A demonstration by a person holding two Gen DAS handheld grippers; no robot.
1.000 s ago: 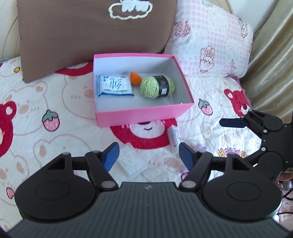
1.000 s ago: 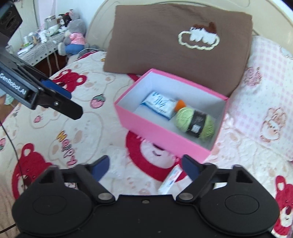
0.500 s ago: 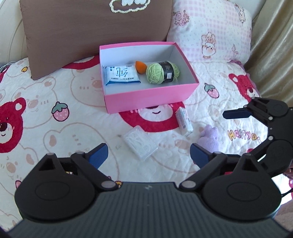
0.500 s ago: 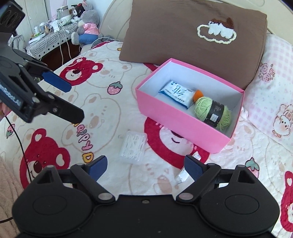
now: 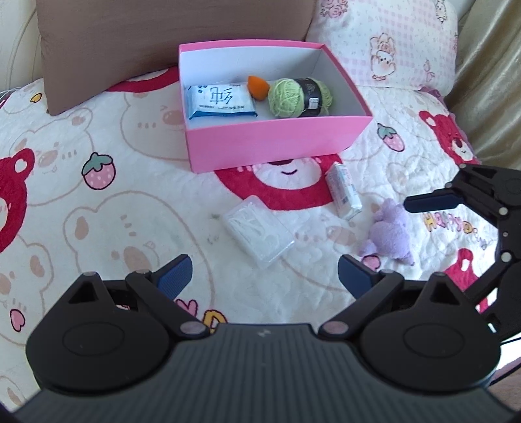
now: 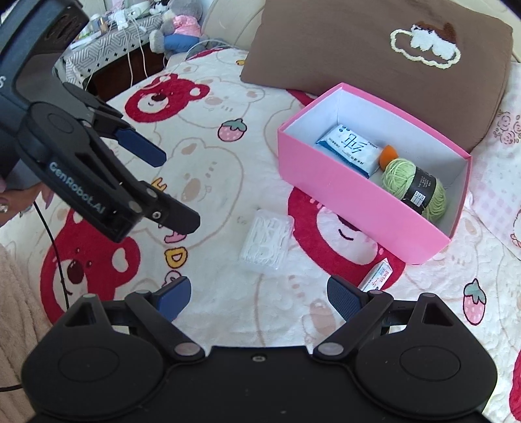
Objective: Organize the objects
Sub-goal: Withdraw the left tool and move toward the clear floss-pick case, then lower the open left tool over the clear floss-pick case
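A pink box [image 5: 276, 143] [image 6: 351, 208] stands on the bed. It holds a blue-white tissue pack [image 5: 219, 101], an orange sponge [image 5: 258, 85] and a green yarn ball [image 5: 301, 97]. In front of it lie a clear plastic case [image 5: 257, 229] [image 6: 267, 239], a small white tube [image 5: 343, 190] [image 6: 377, 276] and a purple plush toy [image 5: 389, 229]. My left gripper [image 5: 263, 276] is open and empty, above the quilt near the clear case. My right gripper [image 6: 259, 297] is open and empty, above the quilt before the box.
A brown pillow [image 6: 374, 48] and a pink checked pillow [image 5: 390, 42] lie behind the box. The quilt [image 5: 97, 211] has bear and strawberry prints. A side table with plush toys [image 6: 176, 29] stands beyond the bed's left side. A curtain [image 5: 488, 81] hangs at the right.
Both grippers have pulled back and up from the box. The clear case, tube and purple plush now show fully ahead of the left gripper. Both stay open.
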